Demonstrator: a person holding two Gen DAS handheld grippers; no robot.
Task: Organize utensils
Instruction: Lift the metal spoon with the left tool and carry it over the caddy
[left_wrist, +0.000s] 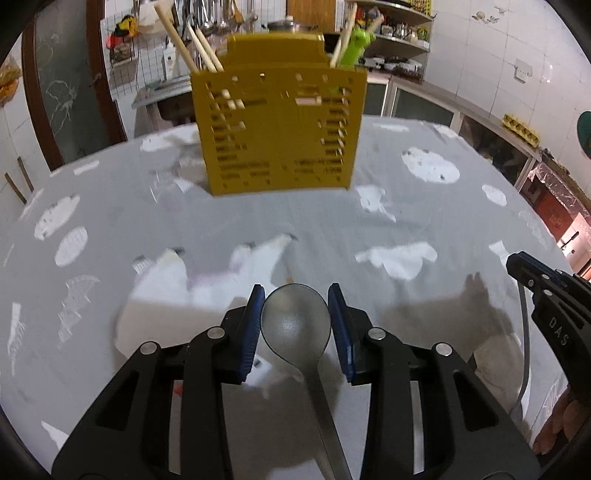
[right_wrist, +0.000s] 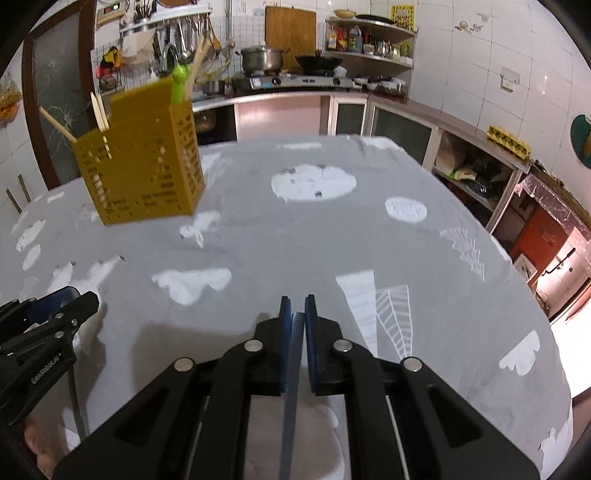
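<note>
Spoon (left_wrist: 295, 325) is seen between the spread jaws of the left gripper (left_wrist: 296, 321), bowl far, handle running near along the fingers; no firm grip is evident. Yellow utensil caddy (left_wrist: 279, 133) stands straight ahead, far. Right gripper (right_wrist: 297, 325) is clamped on a thin blue-grey strip (right_wrist: 291, 369), unidentified, with the caddy far left
</note>
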